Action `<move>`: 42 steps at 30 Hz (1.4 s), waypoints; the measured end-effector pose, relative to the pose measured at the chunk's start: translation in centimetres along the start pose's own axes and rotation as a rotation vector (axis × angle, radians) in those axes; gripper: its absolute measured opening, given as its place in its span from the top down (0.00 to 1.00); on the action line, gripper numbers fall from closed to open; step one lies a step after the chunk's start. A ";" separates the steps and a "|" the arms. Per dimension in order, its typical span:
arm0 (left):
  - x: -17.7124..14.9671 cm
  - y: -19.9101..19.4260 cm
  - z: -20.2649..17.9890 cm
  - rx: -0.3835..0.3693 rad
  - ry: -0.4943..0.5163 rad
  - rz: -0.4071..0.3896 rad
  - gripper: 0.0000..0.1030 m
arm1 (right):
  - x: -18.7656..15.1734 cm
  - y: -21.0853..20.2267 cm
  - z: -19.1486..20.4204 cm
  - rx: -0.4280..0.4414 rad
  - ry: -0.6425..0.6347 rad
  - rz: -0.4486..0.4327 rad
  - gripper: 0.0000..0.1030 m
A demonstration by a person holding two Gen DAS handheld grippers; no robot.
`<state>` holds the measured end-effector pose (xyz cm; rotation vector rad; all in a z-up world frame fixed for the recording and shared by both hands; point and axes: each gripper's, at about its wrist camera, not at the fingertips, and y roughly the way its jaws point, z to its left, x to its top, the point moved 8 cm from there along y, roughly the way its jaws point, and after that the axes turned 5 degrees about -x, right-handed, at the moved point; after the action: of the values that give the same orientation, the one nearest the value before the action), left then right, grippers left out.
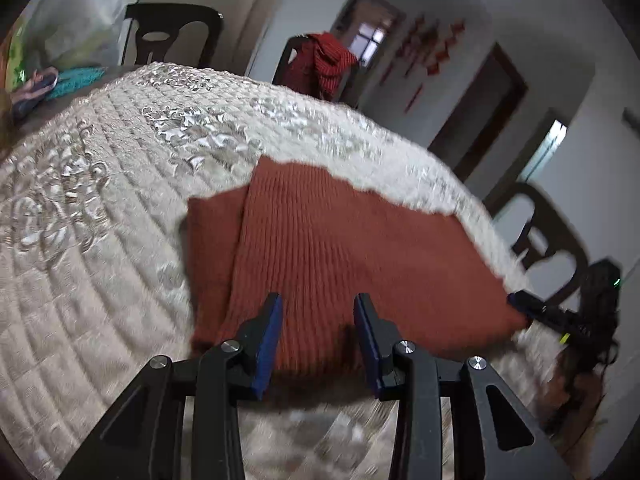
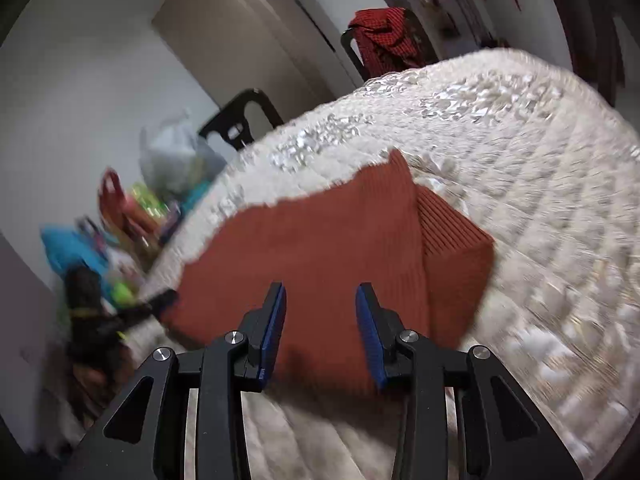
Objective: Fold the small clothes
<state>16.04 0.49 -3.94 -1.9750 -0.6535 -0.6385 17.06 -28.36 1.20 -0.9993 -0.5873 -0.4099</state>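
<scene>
A rust-red ribbed knit garment (image 1: 336, 252) lies folded flat on the cream quilted tablecloth (image 1: 100, 200). One layer is folded over another, whose edge shows at its left. My left gripper (image 1: 318, 300) is open and empty, its blue pads just above the garment's near edge. My right gripper (image 2: 320, 290) is open and empty over the same garment (image 2: 320, 240), near its front edge. The right gripper's tip (image 1: 520, 300) shows in the left wrist view at the garment's right corner. The left gripper (image 2: 160, 300) shows in the right wrist view at the garment's left corner.
Dark chairs (image 1: 172, 32) stand around the table; one holds a red cloth (image 1: 324, 60). Teal and pink clothes (image 1: 60, 80) lie at the far left of the table. Bags and colourful items (image 2: 160, 168) sit beyond the table edge. Another chair (image 1: 548, 236) is at the right.
</scene>
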 end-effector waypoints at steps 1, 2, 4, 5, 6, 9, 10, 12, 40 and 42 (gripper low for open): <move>-0.2 -0.1 -0.1 0.001 0.007 0.006 0.62 | -0.9 0.1 -0.4 -0.049 -0.038 0.018 0.64; -0.4 -0.3 -0.3 0.010 0.020 0.011 0.62 | -1.7 0.3 -1.1 -0.101 -0.061 0.042 0.65; -0.9 -0.5 -0.7 0.038 0.058 0.028 0.62 | -2.0 -0.5 -1.5 -0.102 -0.051 0.036 0.66; -1.1 -0.6 -0.9 0.056 0.076 0.035 0.62 | -2.3 -0.7 -1.7 -0.132 -0.072 0.045 0.66; -1.2 -0.6 -1.2 0.074 0.093 0.039 0.62 | -2.4 -0.8 -1.6 -0.157 -0.096 0.049 0.66; -1.0 -1.0 -2.4 0.102 0.131 0.033 0.62 | -2.4 -0.8 -0.8 -0.250 -0.162 0.052 0.66; -0.7 -1.0 -3.1 0.096 0.142 0.026 0.62 | -2.3 -0.9 -0.2 -0.271 -0.185 0.043 0.66; -0.5 -0.8 -4.8 0.084 0.172 0.010 0.62 | -2.1 -0.8 1.4 -0.254 -0.218 0.027 0.66; -1.1 -0.1 -3.0 0.292 0.146 0.010 0.61 | -3.7 2.5 9.0 -0.091 -0.310 0.037 0.73; -1.7 0.0 -2.1 0.288 0.128 0.034 0.61 | -4.5 4.4 8.3 -0.120 -0.296 0.113 0.74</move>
<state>14.41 -1.71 -4.18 -1.6619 -0.5965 -0.6082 13.87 -18.72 -1.10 -1.2131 -0.7743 -0.1998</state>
